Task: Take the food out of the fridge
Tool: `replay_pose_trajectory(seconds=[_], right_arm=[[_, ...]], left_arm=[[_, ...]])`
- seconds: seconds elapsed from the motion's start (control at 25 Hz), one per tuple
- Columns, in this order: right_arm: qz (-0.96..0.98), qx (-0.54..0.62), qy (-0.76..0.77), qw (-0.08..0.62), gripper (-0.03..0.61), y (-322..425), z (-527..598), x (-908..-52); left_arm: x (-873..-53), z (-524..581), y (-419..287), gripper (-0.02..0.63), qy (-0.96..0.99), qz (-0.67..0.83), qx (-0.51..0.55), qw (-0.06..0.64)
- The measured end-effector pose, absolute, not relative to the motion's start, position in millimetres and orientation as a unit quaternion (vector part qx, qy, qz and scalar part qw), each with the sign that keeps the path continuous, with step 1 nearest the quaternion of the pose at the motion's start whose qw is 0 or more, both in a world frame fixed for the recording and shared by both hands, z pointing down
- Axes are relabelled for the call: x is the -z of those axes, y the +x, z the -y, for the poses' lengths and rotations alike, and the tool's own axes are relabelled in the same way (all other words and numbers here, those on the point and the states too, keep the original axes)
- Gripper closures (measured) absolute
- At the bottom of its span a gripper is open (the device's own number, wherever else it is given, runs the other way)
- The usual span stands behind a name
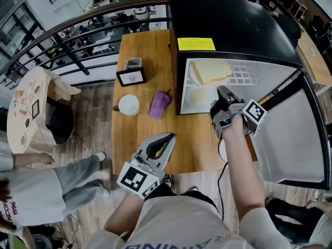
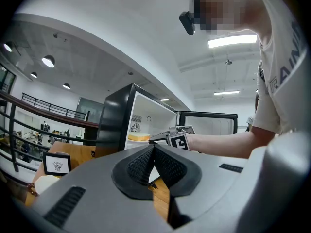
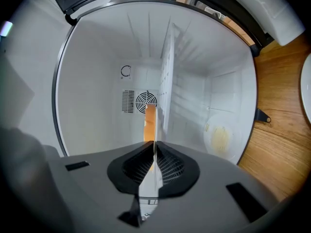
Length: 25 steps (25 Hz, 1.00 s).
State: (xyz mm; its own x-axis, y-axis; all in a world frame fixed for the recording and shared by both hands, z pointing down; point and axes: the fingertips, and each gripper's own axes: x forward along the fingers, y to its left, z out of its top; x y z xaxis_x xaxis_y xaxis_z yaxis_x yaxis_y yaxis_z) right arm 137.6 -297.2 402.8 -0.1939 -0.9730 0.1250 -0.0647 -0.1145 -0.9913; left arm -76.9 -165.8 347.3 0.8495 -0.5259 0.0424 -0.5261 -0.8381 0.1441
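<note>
The right gripper (image 1: 222, 92), just inside the open fridge (image 1: 233, 19), pinches the bread plate (image 1: 193, 73), which is not yet out, while the left gripper (image 1: 164, 143), outside the fridge, is clenched on nothing.

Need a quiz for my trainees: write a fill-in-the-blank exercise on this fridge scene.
1. The door of the fridge stands ____.
2. The right tongs are shut on the rim of a ____ that bears yellow food.
3. Between the shut left tongs there is ____.
4. The purple item lies on the wooden ____.
Missing words: open; plate; nothing; table.
</note>
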Motion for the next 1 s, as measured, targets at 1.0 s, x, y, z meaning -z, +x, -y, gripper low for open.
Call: replay_pose_trajectory(seconds=[1.0], right_arm=[[-0.523, 0.56, -0.485, 0.421, 0.552, 138, 296, -404]], left_arm=[[-348, 161, -81, 0.606, 0.96, 0.267, -0.004, 0.077]])
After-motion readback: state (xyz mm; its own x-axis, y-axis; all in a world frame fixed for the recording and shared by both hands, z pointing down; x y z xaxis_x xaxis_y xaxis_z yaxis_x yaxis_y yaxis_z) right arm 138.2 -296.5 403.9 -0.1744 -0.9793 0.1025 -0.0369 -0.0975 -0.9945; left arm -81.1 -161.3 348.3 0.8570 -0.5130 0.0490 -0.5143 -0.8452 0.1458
